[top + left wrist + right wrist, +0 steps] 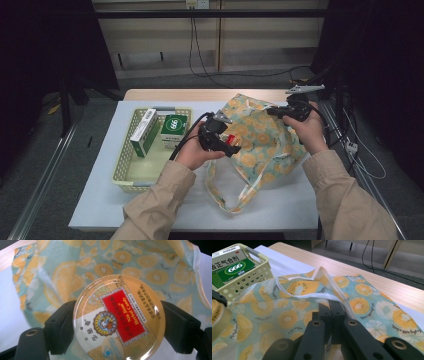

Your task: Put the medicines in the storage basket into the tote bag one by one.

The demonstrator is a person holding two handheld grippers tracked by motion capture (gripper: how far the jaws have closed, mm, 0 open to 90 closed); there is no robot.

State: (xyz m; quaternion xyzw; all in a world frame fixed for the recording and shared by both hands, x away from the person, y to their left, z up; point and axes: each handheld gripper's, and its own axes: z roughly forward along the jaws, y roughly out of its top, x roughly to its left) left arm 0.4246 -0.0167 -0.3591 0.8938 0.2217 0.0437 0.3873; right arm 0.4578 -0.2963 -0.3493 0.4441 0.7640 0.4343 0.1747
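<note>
**Tin at the bag's mouth**

The left gripper (117, 322) clamps one round, glossy tin (119, 317) by its rim, jaws wide, just before the bag (260, 140). The bag is soft, orange-printed cloth, crumpled on the table (100, 200). The right gripper (331, 312) is pinched tight on the bag's white-piped edge, lifting it. Left, a perforated plastic basket (125, 172) holds two boxes (174, 125); its near half is bare.

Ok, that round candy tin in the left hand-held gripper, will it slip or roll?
The candy tin looks glossy and round, gripped only at its rim, so it may slip. Probably stiff and light. Dropped on edge it could roll; the floppy bag should cushion it.
</note>
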